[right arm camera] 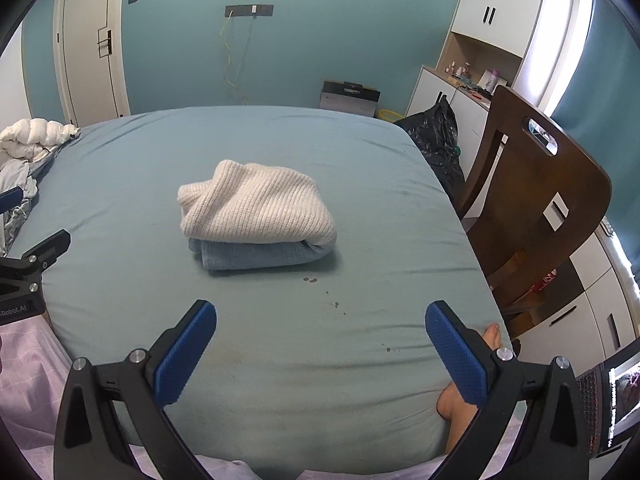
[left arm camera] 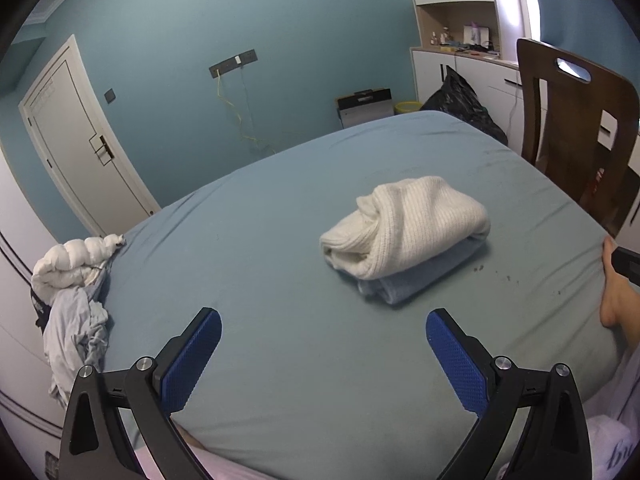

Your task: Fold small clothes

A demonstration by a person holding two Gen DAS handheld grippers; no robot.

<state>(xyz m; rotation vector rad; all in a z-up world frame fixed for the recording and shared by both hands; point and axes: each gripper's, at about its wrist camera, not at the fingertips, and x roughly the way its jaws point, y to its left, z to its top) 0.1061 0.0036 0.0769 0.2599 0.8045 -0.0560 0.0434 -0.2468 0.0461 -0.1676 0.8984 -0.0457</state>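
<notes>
A folded cream knit garment point(left arm camera: 408, 220) lies on top of a folded light blue garment point(left arm camera: 416, 280) in the middle of the bed; the same stack shows in the right wrist view, cream point(right arm camera: 256, 204) over blue point(right arm camera: 256, 256). My left gripper point(left arm camera: 323, 344) is open and empty, held above the bed's near part, short of the stack. My right gripper point(right arm camera: 321, 340) is open and empty, also near the front edge, short of the stack. The left gripper's body point(right arm camera: 36, 264) shows at the left edge of the right wrist view.
The bed has a grey-blue sheet point(left arm camera: 248, 240). A heap of white and grey clothes point(left arm camera: 76, 280) lies at its left edge. A brown wooden chair point(right arm camera: 536, 200) stands at the right side, a black bag point(right arm camera: 436, 128) beyond it. A bare foot point(right arm camera: 460, 400) rests at the front right corner.
</notes>
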